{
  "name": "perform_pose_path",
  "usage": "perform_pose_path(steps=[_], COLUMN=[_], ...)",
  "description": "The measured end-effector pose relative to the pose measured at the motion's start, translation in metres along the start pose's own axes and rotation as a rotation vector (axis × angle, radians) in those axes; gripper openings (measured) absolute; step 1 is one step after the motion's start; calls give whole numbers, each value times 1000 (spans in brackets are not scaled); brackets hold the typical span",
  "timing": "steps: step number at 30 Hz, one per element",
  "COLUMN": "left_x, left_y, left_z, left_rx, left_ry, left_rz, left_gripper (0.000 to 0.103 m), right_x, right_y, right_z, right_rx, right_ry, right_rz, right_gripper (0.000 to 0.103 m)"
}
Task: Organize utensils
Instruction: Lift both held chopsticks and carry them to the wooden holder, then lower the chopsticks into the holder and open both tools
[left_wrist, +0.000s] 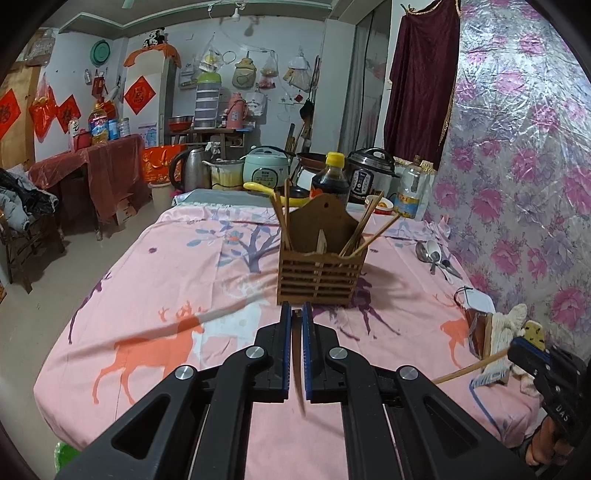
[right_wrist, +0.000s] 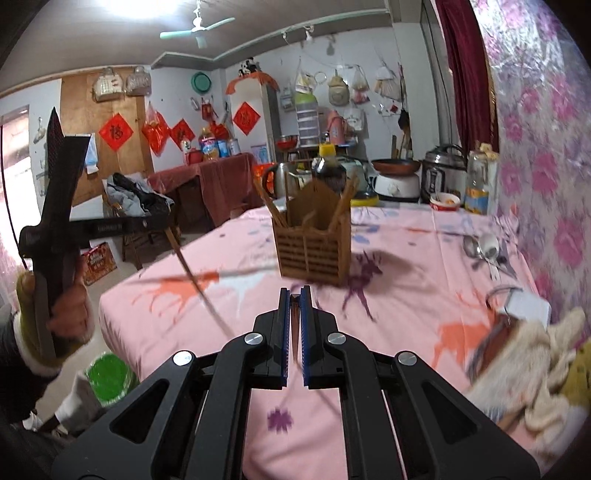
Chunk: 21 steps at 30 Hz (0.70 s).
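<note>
A brown slatted wooden holder (left_wrist: 319, 275) stands on the pink deer-print tablecloth (left_wrist: 166, 280) with several chopsticks (left_wrist: 364, 230) in it; it also shows in the right wrist view (right_wrist: 312, 249). My left gripper (left_wrist: 296, 314) is shut on a chopstick (left_wrist: 298, 369), just short of the holder. It shows at the left of the right wrist view (right_wrist: 55, 155), with its chopstick (right_wrist: 195, 284) slanting down. My right gripper (right_wrist: 294, 295) is shut on a chopstick (right_wrist: 295, 325); in the left wrist view (left_wrist: 524, 345) its chopstick (left_wrist: 469, 369) points left.
Metal spoons (left_wrist: 434, 254) lie at the table's right side by the floral wall covering (left_wrist: 517, 166). A cloth and small items (left_wrist: 498, 332) lie at the right front. A soy sauce bottle (left_wrist: 330, 177), rice cookers, a kettle and a pan stand behind the holder.
</note>
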<state>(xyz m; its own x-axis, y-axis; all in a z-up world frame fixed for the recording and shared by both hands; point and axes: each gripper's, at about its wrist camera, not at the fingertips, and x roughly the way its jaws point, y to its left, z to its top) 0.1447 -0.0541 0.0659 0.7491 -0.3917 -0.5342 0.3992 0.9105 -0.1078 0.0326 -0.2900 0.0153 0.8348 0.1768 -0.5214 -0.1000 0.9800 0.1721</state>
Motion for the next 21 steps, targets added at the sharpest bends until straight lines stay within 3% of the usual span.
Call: perform_pose_path(steps=[11, 21], left_x=[36, 51], left_y=[-6, -6], left_z=[67, 169], left_rx=[7, -20], left_ry=[-10, -172], left_rz=[-29, -17], left_gripper=[6, 6], right_x=[49, 80], right_y=[-3, -13], right_z=[66, 147], right_rx=[-12, -40], right_ry=[-33, -156], right_rz=[21, -25], right_gripper=[6, 6])
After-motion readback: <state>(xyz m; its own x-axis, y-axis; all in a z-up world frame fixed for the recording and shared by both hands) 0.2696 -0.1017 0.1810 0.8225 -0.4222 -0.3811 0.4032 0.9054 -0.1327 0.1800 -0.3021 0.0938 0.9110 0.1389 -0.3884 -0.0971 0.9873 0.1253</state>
